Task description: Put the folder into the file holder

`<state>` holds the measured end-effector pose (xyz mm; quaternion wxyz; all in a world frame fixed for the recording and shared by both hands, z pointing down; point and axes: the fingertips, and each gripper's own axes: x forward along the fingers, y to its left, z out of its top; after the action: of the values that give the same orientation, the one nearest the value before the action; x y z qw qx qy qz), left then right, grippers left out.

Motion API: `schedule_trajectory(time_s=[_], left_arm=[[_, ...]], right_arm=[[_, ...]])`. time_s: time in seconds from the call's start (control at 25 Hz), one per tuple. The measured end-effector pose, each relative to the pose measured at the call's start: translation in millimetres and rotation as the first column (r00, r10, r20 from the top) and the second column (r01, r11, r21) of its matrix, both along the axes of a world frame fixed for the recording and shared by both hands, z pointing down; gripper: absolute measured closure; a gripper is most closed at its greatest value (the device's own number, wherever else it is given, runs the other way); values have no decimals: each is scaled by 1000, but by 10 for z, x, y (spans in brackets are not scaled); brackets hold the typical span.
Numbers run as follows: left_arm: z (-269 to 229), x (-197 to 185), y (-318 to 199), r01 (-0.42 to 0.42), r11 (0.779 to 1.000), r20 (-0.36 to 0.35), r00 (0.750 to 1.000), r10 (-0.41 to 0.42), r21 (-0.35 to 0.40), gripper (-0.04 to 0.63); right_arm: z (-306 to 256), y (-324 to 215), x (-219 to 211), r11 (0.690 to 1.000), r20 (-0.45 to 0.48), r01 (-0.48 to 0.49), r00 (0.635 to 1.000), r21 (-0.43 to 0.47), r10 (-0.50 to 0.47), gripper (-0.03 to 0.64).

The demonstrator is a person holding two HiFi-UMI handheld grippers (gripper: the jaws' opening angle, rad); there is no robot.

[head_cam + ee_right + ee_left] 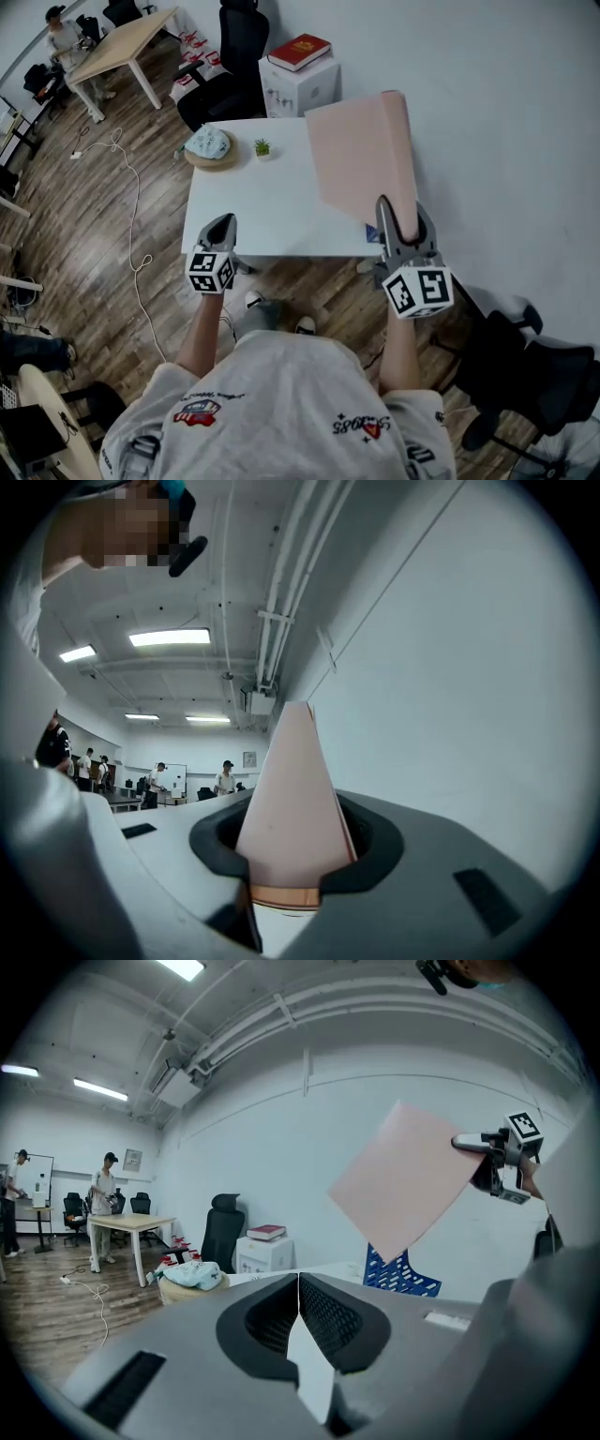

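Note:
A large pink folder [361,155] hangs tilted in the air over the right end of the white table [262,206]. My right gripper [398,214] is shut on its lower corner. In the right gripper view the folder [286,808] rises between the jaws like a cone. The left gripper view shows the folder [408,1185] as a diamond, held by the right gripper [497,1152] above the blue file holder [403,1274]. In the head view only a blue sliver of the holder [372,234] shows under the folder. My left gripper [220,227] hovers at the table's front left edge, shut and empty.
On the table's far left sit a round basket with cloth [210,147] and a small potted plant [262,147]. Behind the table are a white cabinet with a red book [298,52] and a black office chair [230,56]. Another dark chair [534,366] stands at my right.

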<state>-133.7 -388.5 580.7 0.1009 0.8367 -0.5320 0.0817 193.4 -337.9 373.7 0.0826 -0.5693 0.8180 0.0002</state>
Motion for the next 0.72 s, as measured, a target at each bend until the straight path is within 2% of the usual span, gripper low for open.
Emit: schedule_trajectory(time_s=[0.2, 0.4, 0.56, 0.72], left_arm=[[-4, 70, -3, -9, 1000, -8, 1000, 9, 3, 588], [-41, 97, 11, -13, 1000, -10, 1000, 13, 11, 588], [-43, 132, 10, -16, 1000, -19, 1000, 17, 12, 588], [-24, 308, 41, -42, 999, -22, 999, 42, 14, 588]], right_arm=[[-596, 119, 335, 992, -28, -62, 997, 113, 65, 460], [-948, 311, 643, 974, -53, -134, 988, 184, 146, 460], [-1015, 448, 869, 960, -80, -197, 973, 197, 216, 460], [-864, 505, 1066, 957, -104, -238, 961, 164, 256, 460]])
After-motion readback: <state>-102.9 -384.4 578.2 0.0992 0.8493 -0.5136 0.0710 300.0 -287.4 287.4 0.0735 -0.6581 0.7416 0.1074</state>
